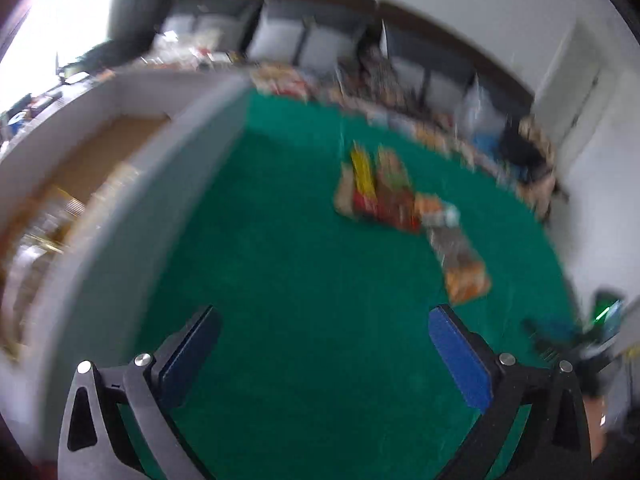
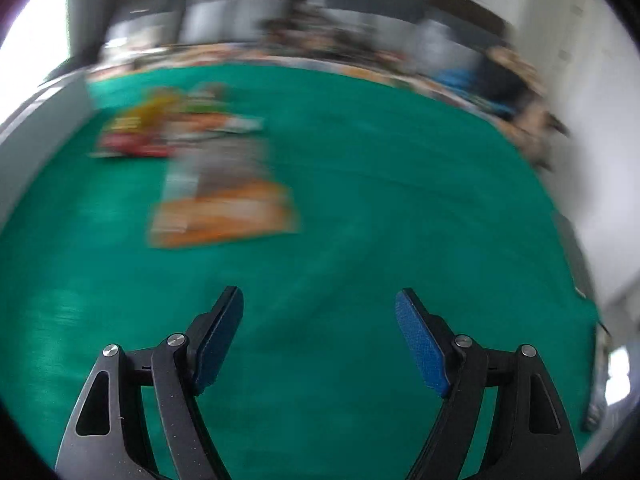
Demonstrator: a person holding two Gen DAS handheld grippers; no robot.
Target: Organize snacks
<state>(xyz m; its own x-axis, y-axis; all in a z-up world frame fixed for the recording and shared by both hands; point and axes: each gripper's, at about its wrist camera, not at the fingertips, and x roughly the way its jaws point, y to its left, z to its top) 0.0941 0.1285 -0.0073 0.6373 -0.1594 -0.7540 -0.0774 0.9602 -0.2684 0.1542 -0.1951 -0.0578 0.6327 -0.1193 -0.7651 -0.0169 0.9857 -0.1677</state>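
Both views are motion-blurred. A cluster of snack packets [image 1: 380,192] lies on the green cloth [image 1: 300,280], with an orange and grey packet [image 1: 460,264] at its near right end. My left gripper [image 1: 324,324] is open and empty, above the cloth, well short of the snacks. In the right wrist view the same cluster [image 2: 160,128] lies far left, and the orange and grey packet [image 2: 224,200] is nearer. My right gripper [image 2: 320,304] is open and empty above the bare cloth [image 2: 400,200].
A white-walled box [image 1: 168,184] with a brown bottom and some packets inside stands left of the cloth. More snacks and clutter [image 1: 420,120] line the far edge of the table. Grey and white shelving [image 1: 320,40] stands behind. The other gripper [image 1: 576,340] shows at the right.
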